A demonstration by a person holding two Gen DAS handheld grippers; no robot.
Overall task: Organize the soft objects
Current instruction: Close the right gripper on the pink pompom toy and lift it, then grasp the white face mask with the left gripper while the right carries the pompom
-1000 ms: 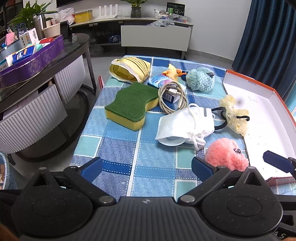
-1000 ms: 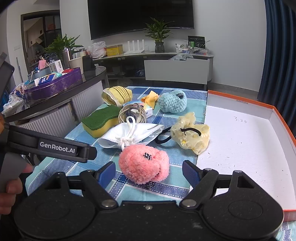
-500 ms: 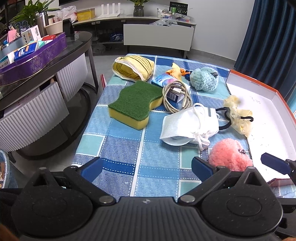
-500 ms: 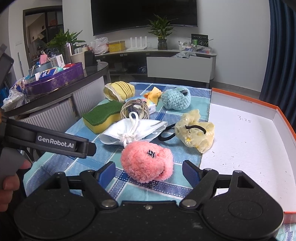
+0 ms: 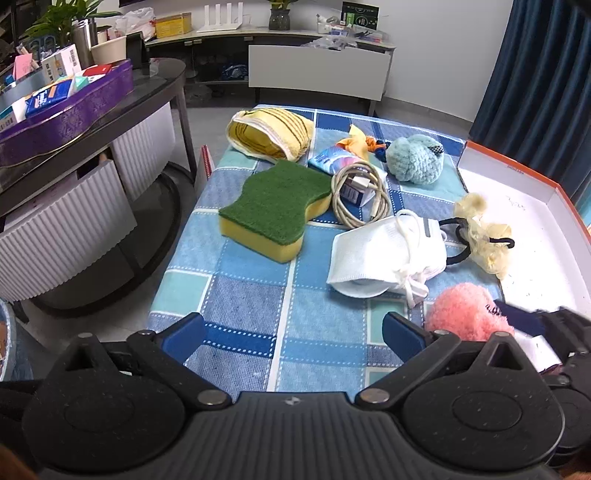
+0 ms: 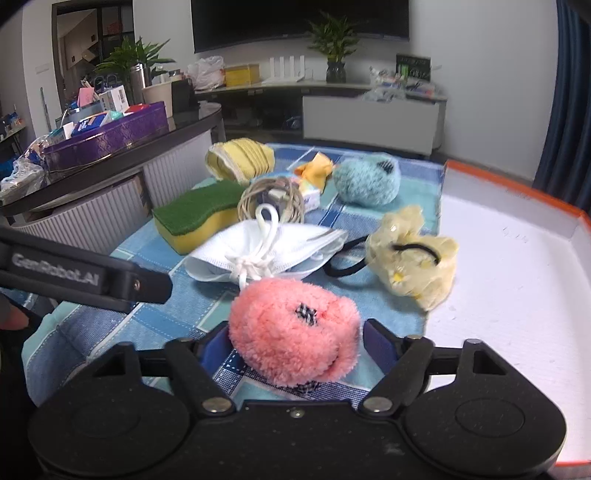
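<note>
We are holding our left gripper (image 5: 291, 332) wide apart over the checked cloth (image 5: 258, 295). At five o'clock, our right gripper (image 6: 295, 341) is spreading wide around the fuzzy pink pompom (image 6: 293, 328), not yet squeezing it.

Reading "GenRobot.AI" in pale letters, blurred but legible, along the black bar of the left gripper (image 6: 85, 275) crossing the right wrist view. Showing faint handwritten digits, roughly "3:25", on the white floor of the orange-rimmed box (image 5: 517, 202). Printing on the cartons in the purple tray (image 5: 66, 114) and on the dark sign (image 5: 360, 10) by the far wall staying too small to read.
</note>
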